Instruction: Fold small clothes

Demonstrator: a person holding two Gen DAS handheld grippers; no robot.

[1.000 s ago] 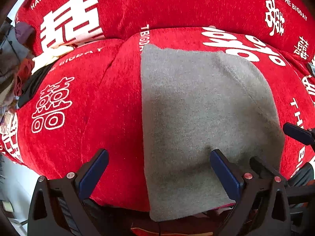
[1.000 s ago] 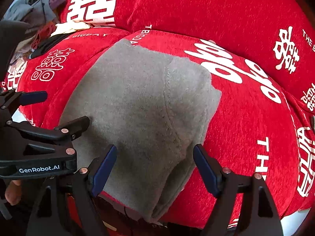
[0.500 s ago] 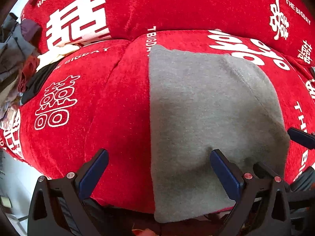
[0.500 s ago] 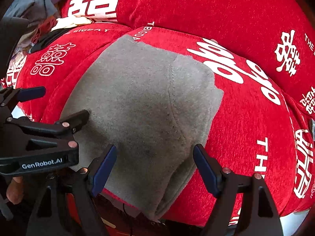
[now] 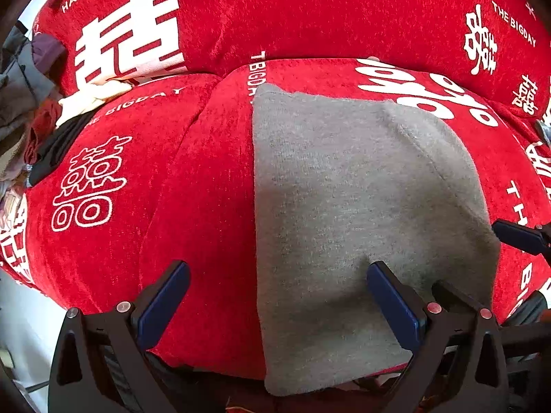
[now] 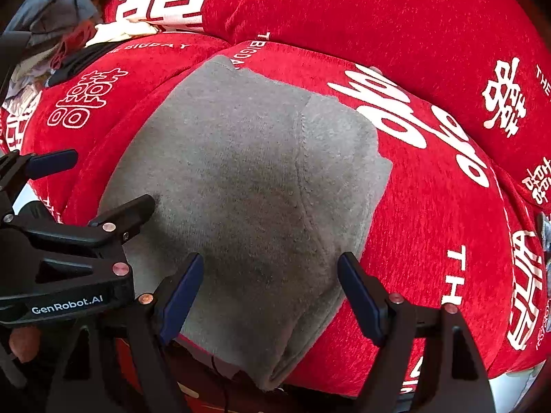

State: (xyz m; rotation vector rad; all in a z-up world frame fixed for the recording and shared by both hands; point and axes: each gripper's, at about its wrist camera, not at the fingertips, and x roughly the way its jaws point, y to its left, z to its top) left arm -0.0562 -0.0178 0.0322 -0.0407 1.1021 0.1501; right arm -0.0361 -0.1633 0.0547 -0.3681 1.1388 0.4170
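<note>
A grey knit garment [image 5: 351, 206] lies flat on a red sofa seat cushion [image 5: 193, 186], its near edge hanging over the cushion front. It also shows in the right wrist view [image 6: 248, 186] with a seam down its right part. My left gripper [image 5: 277, 292] is open over the garment's near left edge, one finger on red cushion, one over the grey cloth. My right gripper [image 6: 270, 285] is open above the garment's near right part. Both are empty. The left gripper also shows in the right wrist view [image 6: 93, 189], close to the left.
The red sofa cover carries white characters and lettering; a back cushion [image 5: 310, 10] rises behind the seat. A heap of mixed clothes [image 5: 31, 110] lies at the far left end, also in the right wrist view [image 6: 58, 24]. The cushion front edge drops off near the grippers.
Both grippers have drawn back slightly toward the cushion front, so the garment sits a little farther away in view. Both stay open; the garment has not moved.
</note>
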